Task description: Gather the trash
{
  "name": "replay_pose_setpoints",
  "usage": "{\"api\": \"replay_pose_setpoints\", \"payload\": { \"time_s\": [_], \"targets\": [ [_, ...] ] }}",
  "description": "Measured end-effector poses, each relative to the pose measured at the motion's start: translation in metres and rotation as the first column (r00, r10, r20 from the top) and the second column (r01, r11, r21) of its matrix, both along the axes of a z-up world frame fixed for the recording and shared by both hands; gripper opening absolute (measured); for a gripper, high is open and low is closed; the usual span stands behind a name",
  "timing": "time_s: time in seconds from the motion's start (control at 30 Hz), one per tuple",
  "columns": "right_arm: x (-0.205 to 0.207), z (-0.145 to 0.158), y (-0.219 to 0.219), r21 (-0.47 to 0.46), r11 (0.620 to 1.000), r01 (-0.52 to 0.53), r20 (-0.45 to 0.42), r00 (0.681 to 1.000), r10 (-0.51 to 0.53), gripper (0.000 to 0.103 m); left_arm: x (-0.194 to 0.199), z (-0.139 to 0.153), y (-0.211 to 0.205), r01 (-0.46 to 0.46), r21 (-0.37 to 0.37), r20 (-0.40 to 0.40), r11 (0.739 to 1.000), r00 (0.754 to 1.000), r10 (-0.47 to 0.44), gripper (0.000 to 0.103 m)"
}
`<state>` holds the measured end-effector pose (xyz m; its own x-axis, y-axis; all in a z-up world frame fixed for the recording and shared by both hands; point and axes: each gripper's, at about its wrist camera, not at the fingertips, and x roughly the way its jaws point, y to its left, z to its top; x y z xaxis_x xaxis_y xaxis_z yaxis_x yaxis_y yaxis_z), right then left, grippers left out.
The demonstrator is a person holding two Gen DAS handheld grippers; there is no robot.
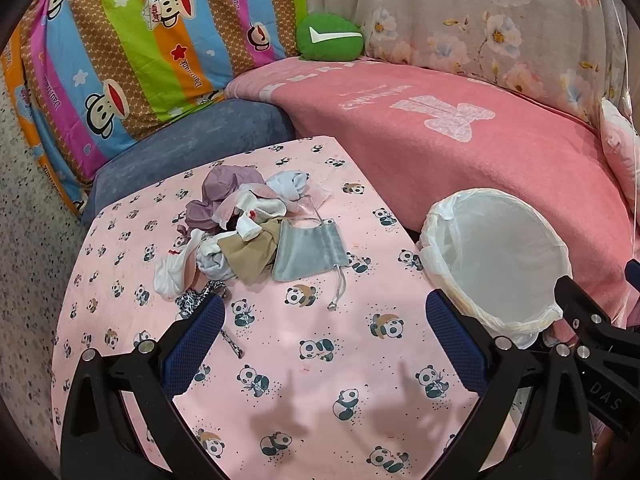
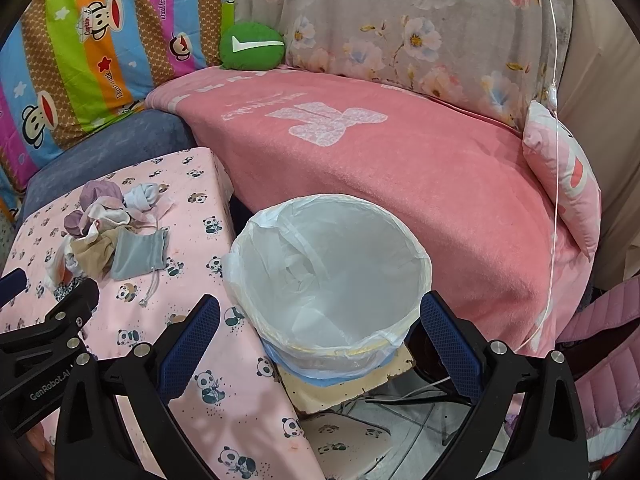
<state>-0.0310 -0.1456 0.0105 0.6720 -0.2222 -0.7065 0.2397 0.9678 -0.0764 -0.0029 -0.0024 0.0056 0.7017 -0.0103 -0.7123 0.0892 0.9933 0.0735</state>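
Meanwhile, the left gripper [image 1: 324, 316] hovered spread and empty before the sock pile [image 1: 236, 232]. Likewise spread, the right gripper [image 2: 320, 320] flanked the lined trash bin [image 2: 332, 276].

Bare panda-print tabletop [image 1: 320, 360] fills the lower centre of my left view; nothing lies between the spread fingers there. Clutter pile [image 1: 248, 232] blocks the upper left part of the table, a loose drawstring [image 1: 338, 288] trailing toward centre. Lined bin [image 2: 332, 276] stands at the table's right edge, mouth unobstructed. Pink-covered sofa [image 2: 400, 168] closes off the far side.
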Motion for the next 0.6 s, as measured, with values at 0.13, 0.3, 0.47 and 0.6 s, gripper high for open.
{"api": "replay_pose_setpoints", "payload": {
  "time_s": [0.13,0.3,0.47,0.6],
  "targets": [
    [0.0013,0.0009,-0.0013,-0.001,1.000,0.000,0.001,1.000,0.000,0.098,0.0003,0.0009,0.0000,0.002,-0.002,0.002,1.000,1.000,-0.002,0.096],
    [0.0011,0.0011,-0.0012,-0.001,1.000,0.000,0.001,1.000,0.000,0.098,0.0001,0.0005,0.0000,0.001,-0.001,0.002,1.000,1.000,-0.001,0.096],
    [0.0011,0.0010,-0.0014,-0.002,1.000,0.001,0.002,1.000,-0.001,0.098,0.0001,0.0005,-0.0001,0.001,-0.002,0.003,1.000,1.000,-0.001,0.096],
    [0.0013,0.0007,-0.0009,-0.002,1.000,0.001,0.002,1.000,-0.001,0.098,0.0003,0.0006,-0.0004,0.001,-0.001,0.002,1.000,1.000,-0.001,0.096]
  ]
}}
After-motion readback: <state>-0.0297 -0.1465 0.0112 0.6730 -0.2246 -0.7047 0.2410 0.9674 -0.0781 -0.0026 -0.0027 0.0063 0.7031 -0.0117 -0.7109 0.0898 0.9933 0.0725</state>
